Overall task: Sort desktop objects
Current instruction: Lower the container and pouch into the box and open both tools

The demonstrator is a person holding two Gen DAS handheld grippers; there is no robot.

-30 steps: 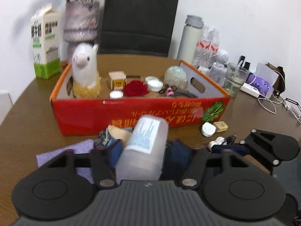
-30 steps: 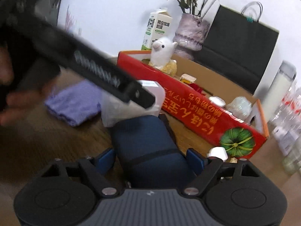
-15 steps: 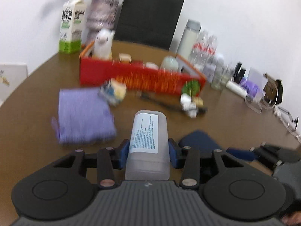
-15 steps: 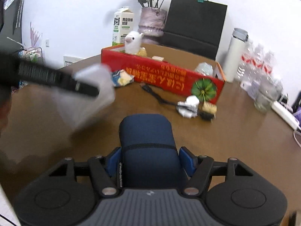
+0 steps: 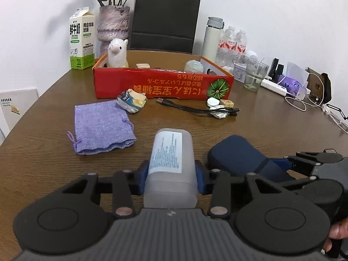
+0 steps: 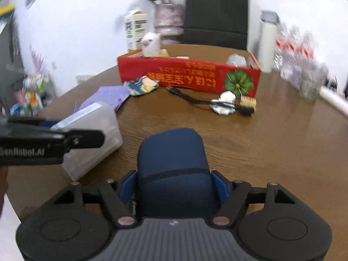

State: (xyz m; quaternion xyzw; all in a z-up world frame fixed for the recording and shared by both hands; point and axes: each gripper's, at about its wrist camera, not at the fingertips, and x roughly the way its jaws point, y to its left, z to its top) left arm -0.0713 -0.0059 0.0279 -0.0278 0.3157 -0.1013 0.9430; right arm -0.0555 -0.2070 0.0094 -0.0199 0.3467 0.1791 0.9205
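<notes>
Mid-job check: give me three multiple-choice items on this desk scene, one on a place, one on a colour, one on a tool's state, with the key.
1. Where is the white plush alpaca?
A. inside the red cardboard box
B. on the lilac cloth pouch
C. beside the glass

2. What colour is the soft case in the right tool?
A. red
B. dark blue
C. white

3. What is the left tool doing?
A. hanging open, empty
B. gripping the pouch
C. gripping the translucent plastic bottle

Key: 1 A, it stands in the box's corner. 2 B, navy fabric sits between the pads. 3 C, both pads press the bottle's sides.
</notes>
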